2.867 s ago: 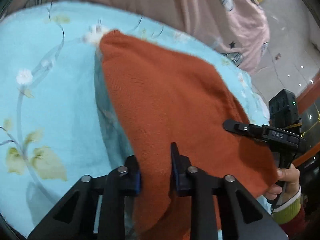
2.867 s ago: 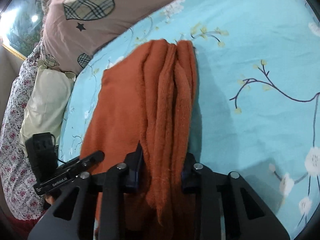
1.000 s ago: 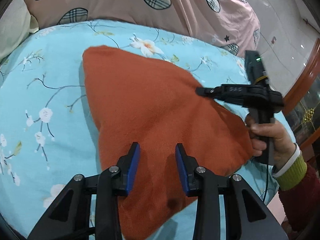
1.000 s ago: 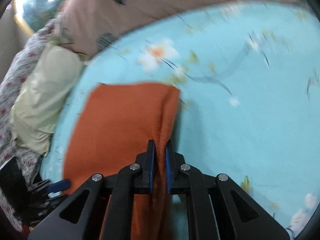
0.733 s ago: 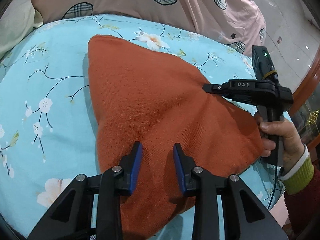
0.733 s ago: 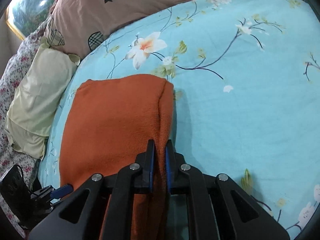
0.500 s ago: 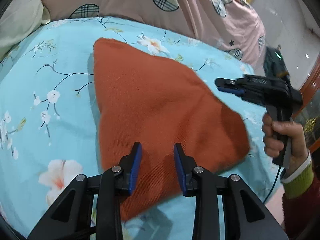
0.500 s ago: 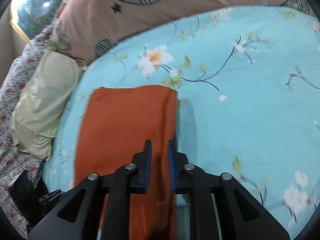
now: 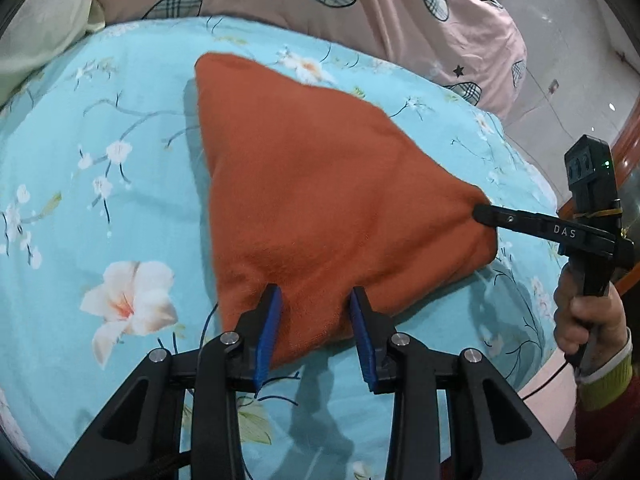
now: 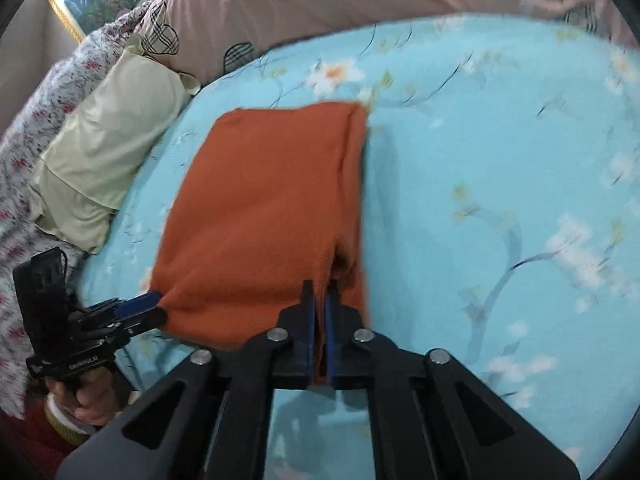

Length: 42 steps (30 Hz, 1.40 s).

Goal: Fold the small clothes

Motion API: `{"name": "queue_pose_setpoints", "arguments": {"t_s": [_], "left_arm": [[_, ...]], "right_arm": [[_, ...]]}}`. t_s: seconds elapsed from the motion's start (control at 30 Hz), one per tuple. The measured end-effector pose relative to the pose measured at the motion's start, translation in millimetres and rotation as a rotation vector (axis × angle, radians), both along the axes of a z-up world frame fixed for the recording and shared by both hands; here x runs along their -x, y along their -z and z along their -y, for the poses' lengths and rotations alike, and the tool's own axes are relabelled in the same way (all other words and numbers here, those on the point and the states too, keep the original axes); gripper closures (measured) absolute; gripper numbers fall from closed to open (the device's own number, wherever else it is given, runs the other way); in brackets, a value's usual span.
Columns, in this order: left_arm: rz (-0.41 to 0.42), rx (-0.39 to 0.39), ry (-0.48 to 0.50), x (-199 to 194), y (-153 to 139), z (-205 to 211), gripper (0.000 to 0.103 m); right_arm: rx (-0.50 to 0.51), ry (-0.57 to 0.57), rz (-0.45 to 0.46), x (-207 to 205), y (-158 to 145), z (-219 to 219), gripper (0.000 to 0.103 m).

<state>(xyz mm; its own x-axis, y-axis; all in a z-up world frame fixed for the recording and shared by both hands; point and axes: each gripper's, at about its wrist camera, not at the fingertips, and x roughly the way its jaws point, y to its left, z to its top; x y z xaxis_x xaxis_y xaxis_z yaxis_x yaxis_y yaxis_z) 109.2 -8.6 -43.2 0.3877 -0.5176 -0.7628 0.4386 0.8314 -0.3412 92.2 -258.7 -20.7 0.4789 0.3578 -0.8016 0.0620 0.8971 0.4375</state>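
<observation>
Left wrist view first: the orange garment lay folded on the blue floral bedsheet, near edge toward the camera. The left tool stood with its blue pads apart, straddling that near edge; the cloth sat between them, not visibly pinched. Off to the side, the right tool had its tip at the garment's corner, a hand on its grip. A pink quilt bunched behind.

Over to the right wrist view: its jaws had just been closing and were now together, clamped on a thin fold of orange at the near right corner. The left tool sat at the near left corner.

To do this well, I'd judge both corners needed a firm pinch before lifting, then carrying level and together toward the far edge, so the layers wouldn't slide apart.
</observation>
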Motion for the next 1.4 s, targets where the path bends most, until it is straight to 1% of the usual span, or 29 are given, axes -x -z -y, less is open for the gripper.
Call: {"name": "queue_pose_setpoints", "arguments": {"t_s": [0.03,0.1,0.13,0.2,0.27,0.37,0.4,0.43,0.5,0.57,0.63,0.67,0.7,0.73,0.77,0.8,0.83,0.87,0.93,0.97,1.07,1.1,1.17,1.23,1.3,1.37,1.4], "left_arm": [[-0.010,0.000,-0.006,-0.7,3.2,0.1,0.068],[-0.011,-0.016,-0.010,-0.7,5.7,2.1,0.068],[-0.006,-0.030,-0.004,0.8,3.1,3.8,0.068],[0.003,-0.035,0.007,3.4,-3.8,3.7,0.067],[0.023,-0.028,0.004,2.9,-15.3,-0.3,0.065],[0.048,0.009,-0.011,-7.0,-28.7,-4.6,0.063],[0.051,0.020,-0.020,-13.4,-31.5,-4.6,0.063],[0.057,0.034,-0.031,-23.5,-35.2,-2.3,0.063],[0.072,0.051,-0.038,-36.4,-40.2,3.1,0.063],[0.063,0.064,-0.038,-58.8,-40.6,13.2,0.062],[0.048,0.038,-0.058,-78.5,-35.7,20.2,0.062],[0.030,0.013,-0.072,-91.2,-29.6,22.8,0.063],[0.010,-0.003,-0.080,-100.9,-23.7,24.9,0.064],[-0.023,-0.028,-0.089,-112.5,-14.1,27.6,0.067],[-0.034,-0.041,-0.090,-118.0,-8.9,29.4,0.071],[-0.034,-0.055,-0.089,-122.9,-4.6,32.1,0.074],[-0.029,-0.062,-0.089,-124.9,-2.8,32.7,0.075],[-0.024,-0.068,-0.092,-126.9,-1.7,33.5,0.075],[-0.033,-0.061,-0.103,-130.3,-1.6,32.4,0.076],[-0.039,-0.053,-0.109,-131.1,-2.4,31.4,0.076],[-0.026,-0.059,-0.120,-119.0,-8.0,30.2,0.079],[-0.015,-0.062,-0.119,-111.6,-11.1,29.7,0.078],[0.009,-0.041,-0.103,-90.7,-20.2,27.5,0.073],[0.019,-0.002,-0.069,-65.9,-24.8,23.9,0.071],[0.022,0.018,-0.026,-43.1,-23.8,23.4,0.068],[0.023,0.001,-0.004,-22.9,-17.0,24.0,0.062],[0.024,-0.013,0.000,-18.4,-14.1,25.4,0.062]], "right_arm": [[0.014,-0.013,-0.026,-1.2,5.9,2.8,0.098],[0.007,-0.040,-0.102,-2.7,27.0,0.9,0.098],[0.009,-0.034,-0.118,-1.2,32.7,0.1,0.098],[-0.009,-0.013,-0.095,3.1,25.0,2.5,0.094],[-0.022,0.045,-0.045,7.3,7.3,9.9,0.094],[-0.031,0.105,0.048,2.7,-17.8,15.2,0.094],[-0.055,0.113,0.069,-2.5,-21.9,15.2,0.094],[-0.101,0.112,0.086,-15.3,-24.2,11.7,0.094],[-0.160,0.089,0.094,-39.2,-20.8,0.2,0.094],[-0.207,0.097,0.095,-63.3,-12.4,-11.4,0.094],[-0.266,0.114,0.057,-90.0,4.7,-15.5,0.094],[-0.269,0.126,0.043,-97.5,12.7,-16.4,0.094],[-0.249,0.140,0.030,-106.9,20.0,-17.3,0.094],[-0.216,0.153,0.002,-114.8,31.7,-16.7,0.094],[-0.199,0.166,-0.029,-121.1,41.3,-14.9,0.094],[-0.198,0.183,-0.054,-125.3,51.7,-11.5,0.096],[-0.220,0.202,-0.065,-127.0,65.3,-5.2,0.100],[-0.235,0.209,-0.067,-127.1,70.8,-1.0,0.103],[-0.281,0.234,-0.068,-126.3,75.0,7.2,0.103],[-0.277,0.237,-0.068,-126.2,73.0,8.3,0.103],[-0.256,0.242,-0.063,-119.5,63.9,8.8,0.102],[-0.256,0.238,-0.062,-114.0,60.4,9.7,0.100],[-0.238,0.232,-0.056,-102.7,48.4,11.5,0.099],[-0.234,0.215,-0.047,-87.5,35.9,12.4,0.099],[-0.223,0.198,-0.032,-70.1,23.1,9.8,0.099],[-0.175,0.175,-0.010,-45.8,8.3,5.9,0.099],[-0.155,0.168,-0.005,-36.4,4.6,4.5,0.096]]}}
